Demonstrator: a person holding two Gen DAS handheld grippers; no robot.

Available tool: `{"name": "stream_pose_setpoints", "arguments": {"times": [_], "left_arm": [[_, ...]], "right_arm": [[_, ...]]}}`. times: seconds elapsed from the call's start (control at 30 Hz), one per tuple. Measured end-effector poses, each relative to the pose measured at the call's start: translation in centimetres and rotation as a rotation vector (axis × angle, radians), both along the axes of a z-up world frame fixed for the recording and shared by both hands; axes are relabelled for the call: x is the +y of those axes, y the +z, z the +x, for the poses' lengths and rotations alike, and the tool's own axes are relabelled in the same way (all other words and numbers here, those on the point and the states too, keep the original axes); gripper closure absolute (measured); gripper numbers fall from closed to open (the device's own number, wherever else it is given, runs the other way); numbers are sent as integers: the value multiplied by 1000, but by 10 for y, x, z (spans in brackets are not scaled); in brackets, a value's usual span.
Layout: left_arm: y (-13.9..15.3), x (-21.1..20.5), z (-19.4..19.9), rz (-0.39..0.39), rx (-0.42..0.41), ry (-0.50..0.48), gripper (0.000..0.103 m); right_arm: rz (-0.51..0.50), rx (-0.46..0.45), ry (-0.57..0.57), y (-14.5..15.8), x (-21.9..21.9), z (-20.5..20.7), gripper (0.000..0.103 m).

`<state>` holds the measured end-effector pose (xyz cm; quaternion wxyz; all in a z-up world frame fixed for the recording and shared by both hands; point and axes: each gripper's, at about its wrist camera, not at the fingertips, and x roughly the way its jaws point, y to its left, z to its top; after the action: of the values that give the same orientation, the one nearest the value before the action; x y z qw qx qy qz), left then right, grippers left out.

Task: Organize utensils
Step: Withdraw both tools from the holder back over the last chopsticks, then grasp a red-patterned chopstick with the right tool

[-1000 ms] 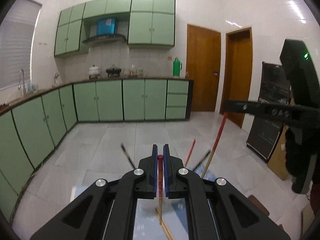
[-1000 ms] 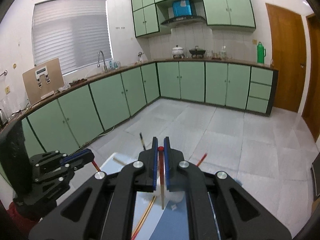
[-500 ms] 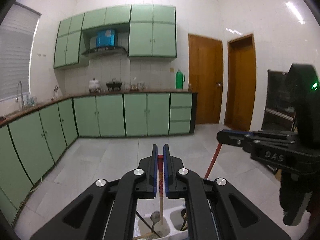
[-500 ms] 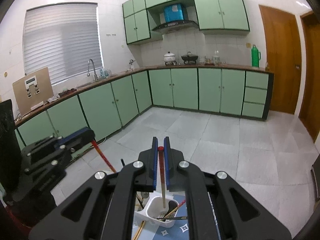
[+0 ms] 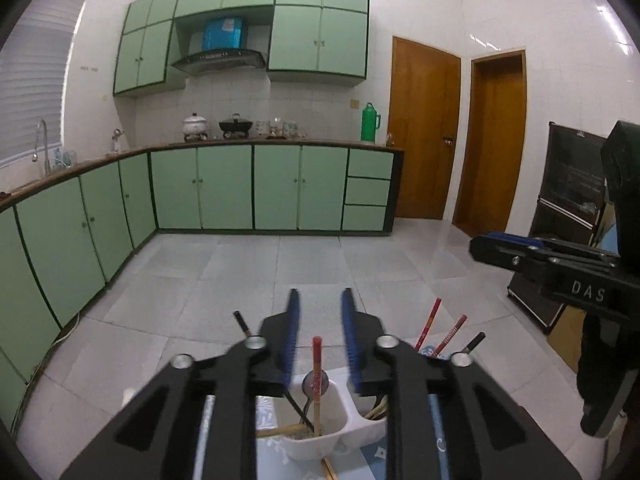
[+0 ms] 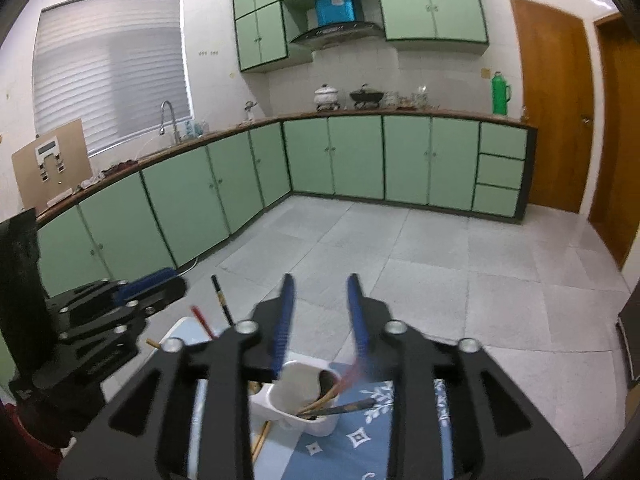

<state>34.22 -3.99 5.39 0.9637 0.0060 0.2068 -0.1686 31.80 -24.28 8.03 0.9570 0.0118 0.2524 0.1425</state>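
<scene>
A white two-compartment utensil holder [image 5: 320,442] stands on a blue patterned mat, also in the right wrist view [image 6: 308,420]. My left gripper [image 5: 319,312] is open above it; a red-tipped chopstick [image 5: 317,380] stands free in the left compartment beside a spoon [image 5: 314,384]. Red chopsticks [image 5: 428,322] lean in the right compartment. My right gripper [image 6: 320,296] is open above the holder; a blurred red chopstick [image 6: 352,376] tilts into the right compartment.
Loose wooden chopsticks [image 6: 260,438] lie on the mat [image 6: 360,440] beside the holder. Green kitchen cabinets [image 5: 248,188] line the far walls. A dark cabinet [image 5: 572,200] stands at the right. The right gripper shows in the left wrist view [image 5: 560,268].
Both grippers opened and let go of their red chopsticks, which dropped into the holder. Both grippers also tilted down, bringing the holder into view.
</scene>
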Motion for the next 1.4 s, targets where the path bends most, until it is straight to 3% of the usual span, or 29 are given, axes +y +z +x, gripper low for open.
{"name": "stream_pose_setpoints", "arguments": {"times": [0.03,0.13,0.33,0.5,0.67,0.97,1.17,1.4], "left_arm": [[3,3,-7,-4,-8,3,67],[6,13,-28,-23,-17,17,50],[-15,29,-80,-45,5,16,42],[-55,35,-122,-21,50,44,37],[-105,42,-155,-8,126,70,33],[-172,56,-178,4,267,112,31],[-209,64,-184,50,351,142,31],[-226,70,-188,84,403,166,31]], "right_arm": [[-2,-8,-10,2,-4,-4,69],[-8,-40,-48,9,-16,-25,52],[-40,-77,-80,-3,-30,-77,28],[-16,-34,-62,-41,-32,-123,15],[22,35,-71,-89,-26,-161,12],[84,161,-144,-168,-7,-202,10],[28,255,-155,-210,12,-210,10],[-30,328,-110,-241,43,-219,10]]}}
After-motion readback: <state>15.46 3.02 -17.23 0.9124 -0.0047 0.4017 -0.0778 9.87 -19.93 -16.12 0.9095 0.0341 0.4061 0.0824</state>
